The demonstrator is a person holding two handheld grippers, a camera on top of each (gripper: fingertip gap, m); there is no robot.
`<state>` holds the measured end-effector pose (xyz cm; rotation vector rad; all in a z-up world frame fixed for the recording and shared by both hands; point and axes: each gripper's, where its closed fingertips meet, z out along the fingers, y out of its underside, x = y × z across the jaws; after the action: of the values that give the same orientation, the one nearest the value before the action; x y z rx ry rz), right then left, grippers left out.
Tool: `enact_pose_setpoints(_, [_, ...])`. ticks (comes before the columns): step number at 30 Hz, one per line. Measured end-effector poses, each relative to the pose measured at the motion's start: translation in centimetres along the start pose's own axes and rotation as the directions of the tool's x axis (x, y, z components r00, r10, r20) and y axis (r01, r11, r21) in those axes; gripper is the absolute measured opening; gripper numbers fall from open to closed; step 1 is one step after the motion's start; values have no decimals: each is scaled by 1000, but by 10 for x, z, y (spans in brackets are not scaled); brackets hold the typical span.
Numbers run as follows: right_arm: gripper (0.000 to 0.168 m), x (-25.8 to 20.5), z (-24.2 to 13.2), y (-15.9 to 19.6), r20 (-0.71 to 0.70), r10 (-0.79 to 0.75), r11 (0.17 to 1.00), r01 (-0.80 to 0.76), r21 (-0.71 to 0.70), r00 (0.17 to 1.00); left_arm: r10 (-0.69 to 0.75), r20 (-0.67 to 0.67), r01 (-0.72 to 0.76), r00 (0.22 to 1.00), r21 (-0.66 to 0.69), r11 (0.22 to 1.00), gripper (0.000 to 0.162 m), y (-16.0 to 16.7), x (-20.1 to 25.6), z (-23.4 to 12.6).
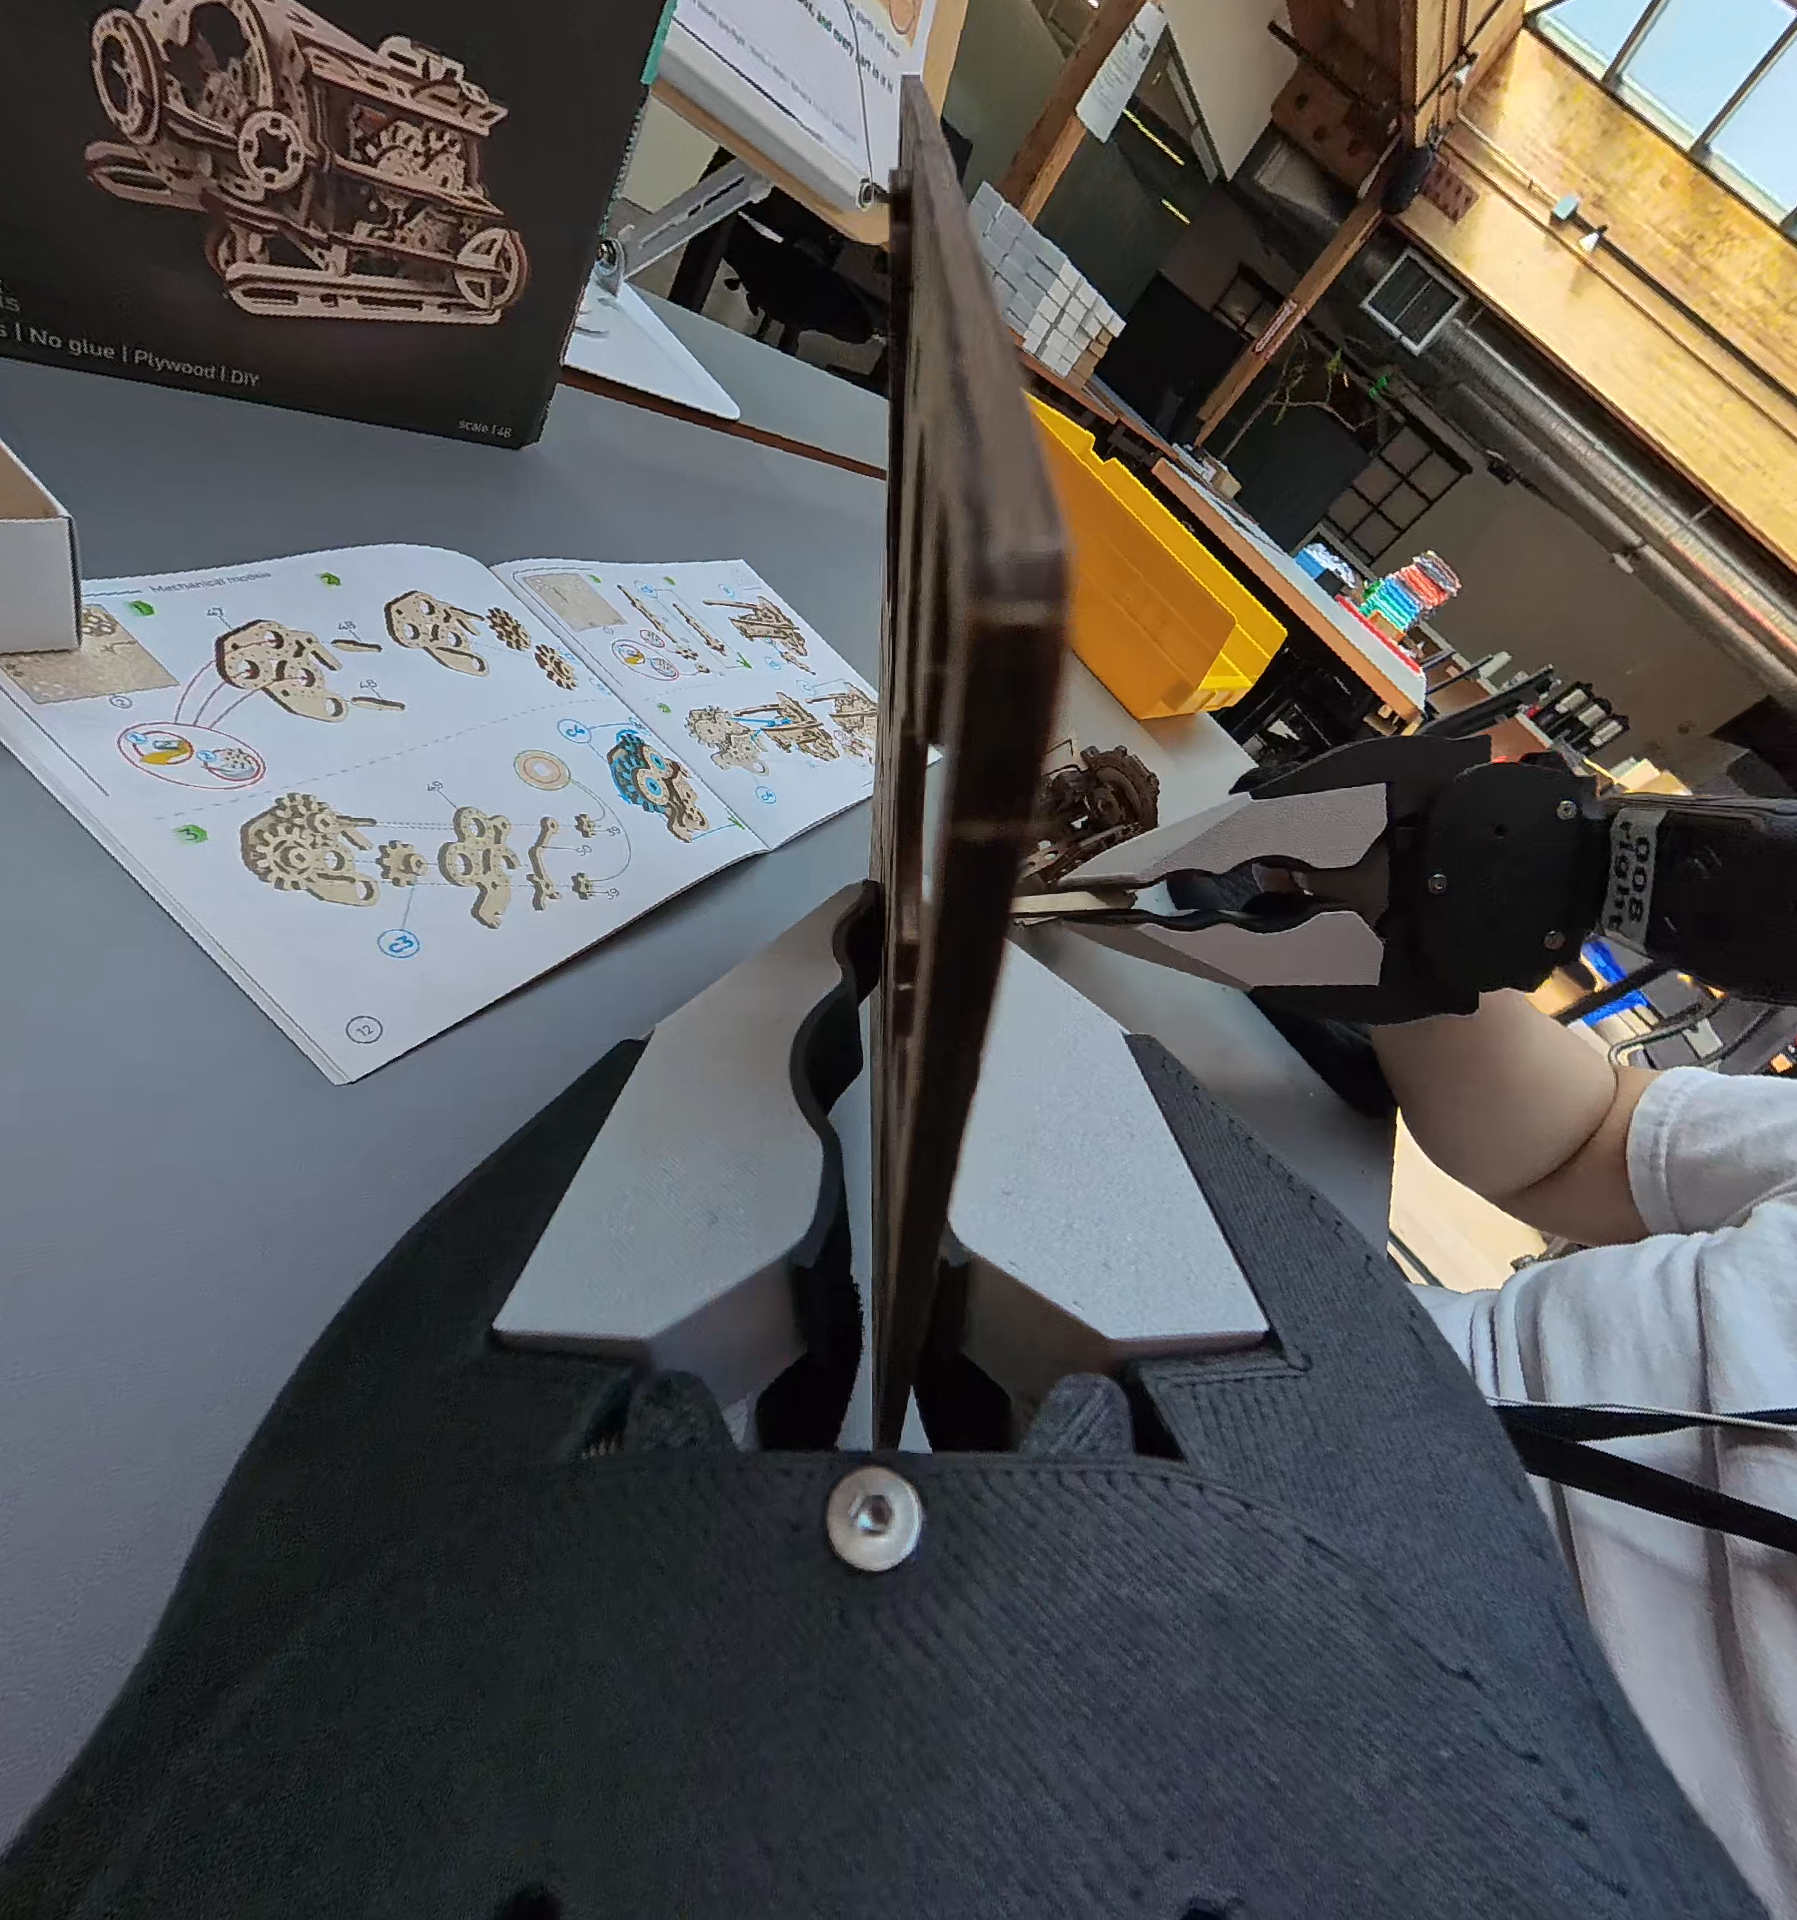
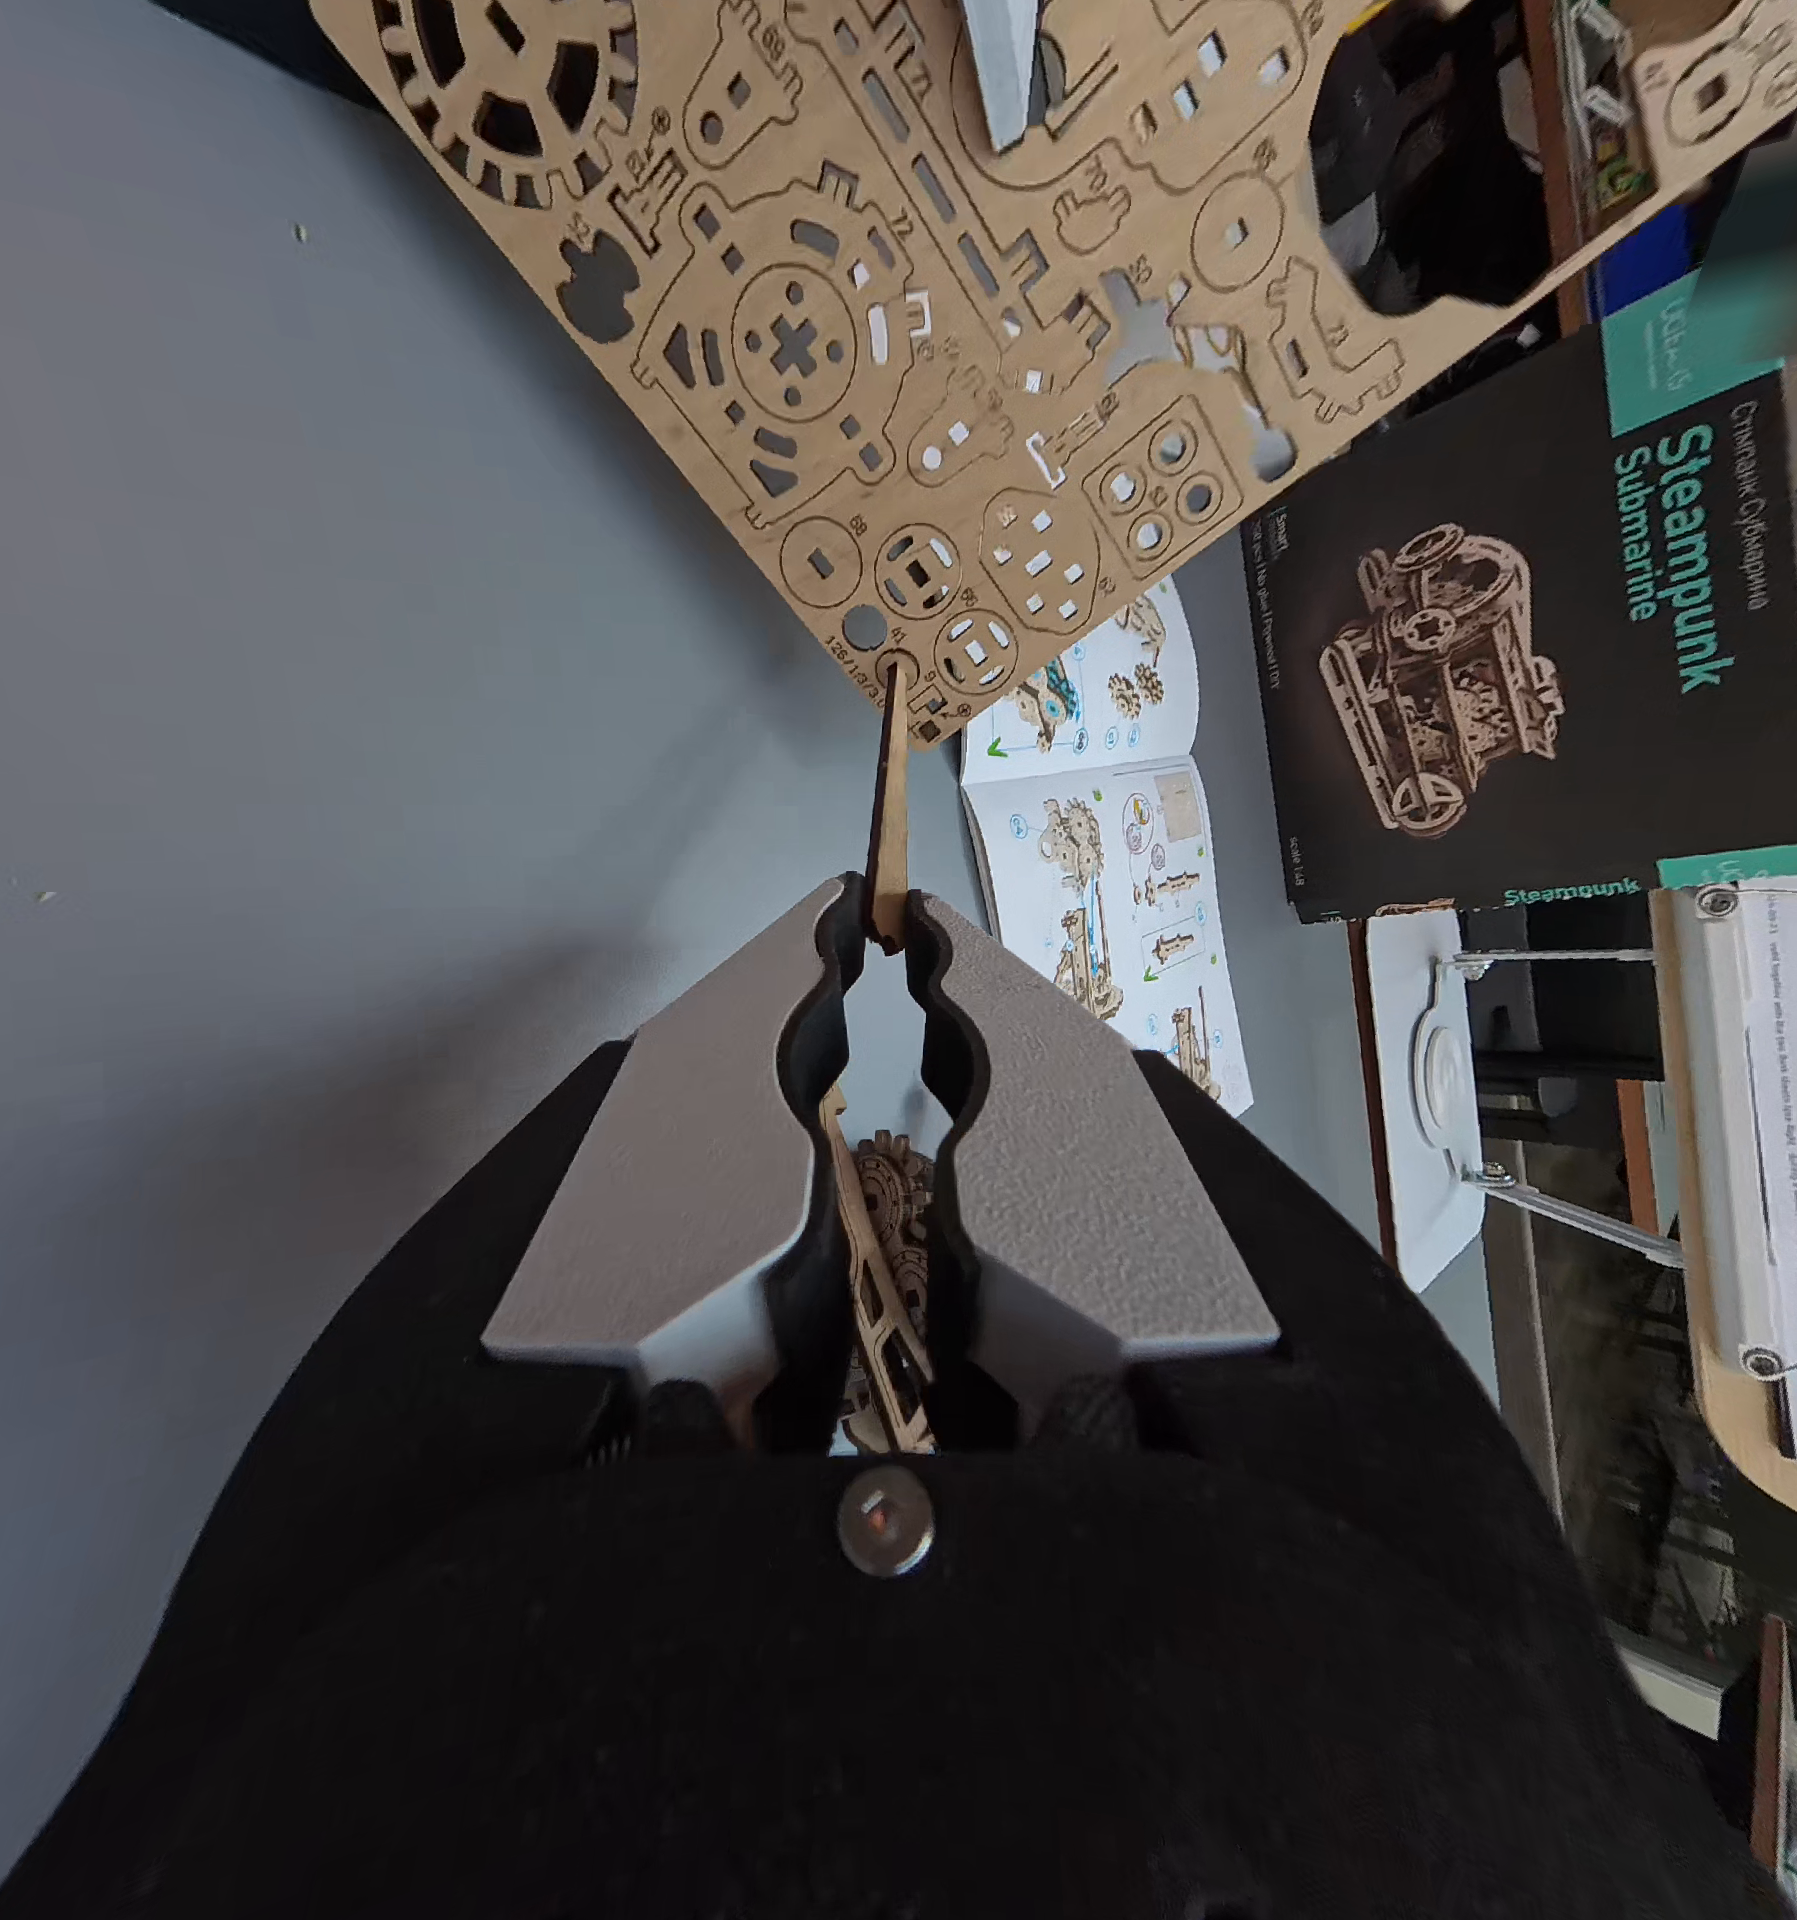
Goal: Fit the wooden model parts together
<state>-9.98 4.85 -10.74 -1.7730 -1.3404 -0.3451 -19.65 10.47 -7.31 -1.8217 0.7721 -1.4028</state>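
Note:
My left gripper (image 1: 902, 920) is shut on a laser-cut plywood parts sheet (image 1: 961, 582), held upright and seen edge-on. In the right wrist view the sheet (image 2: 873, 312) faces the camera, with gears and plates cut into it and some holes punched out. My right gripper (image 2: 886, 920) is shut on a thin wooden stick (image 2: 890, 810). The stick's tip touches a small round hole near the sheet's lower corner. The right gripper also shows in the left wrist view (image 1: 1081, 899), right of the sheet. A small wooden gear assembly (image 1: 1093, 805) lies on the table below it.
An open instruction booklet (image 1: 437, 769) lies on the grey table (image 1: 94, 1039). The black model box (image 1: 250, 208) stands behind it, a white carton (image 1: 0, 561) at the left. A yellow bin (image 1: 1154, 582) sits beyond the sheet. A person's arm (image 1: 1517, 1132) is at the right. The tips of one gripper are about 12 cm away from the tips of the other.

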Motion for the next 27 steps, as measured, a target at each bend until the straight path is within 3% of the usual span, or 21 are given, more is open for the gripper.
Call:
enact_pose_setpoints(6, [6, 24, -11, -16, -58, 35, 998, -32, 59, 998, 53, -28, -53, 998, -1, 999, 1, 0, 10, 3])
enact_pose_setpoints(12, [8, 41, -19, 6, -50, 153, 987, -150, 57, 987, -73, -156, 93, 985, 126, 988, 2, -22, 16, -14])
enact_pose_setpoints(17, [8, 41, -22, 12, -33, 204, 976, -201, 78, 978, -98, -228, 132, 969, 138, 982, 1, -25, 23, -16])
enact_pose_setpoints(27, [7, 48, -33, -27, -24, 150, 982, -146, 118, 988, 32, -93, -23, 995, 98, 995, 1, -17, 17, -8])
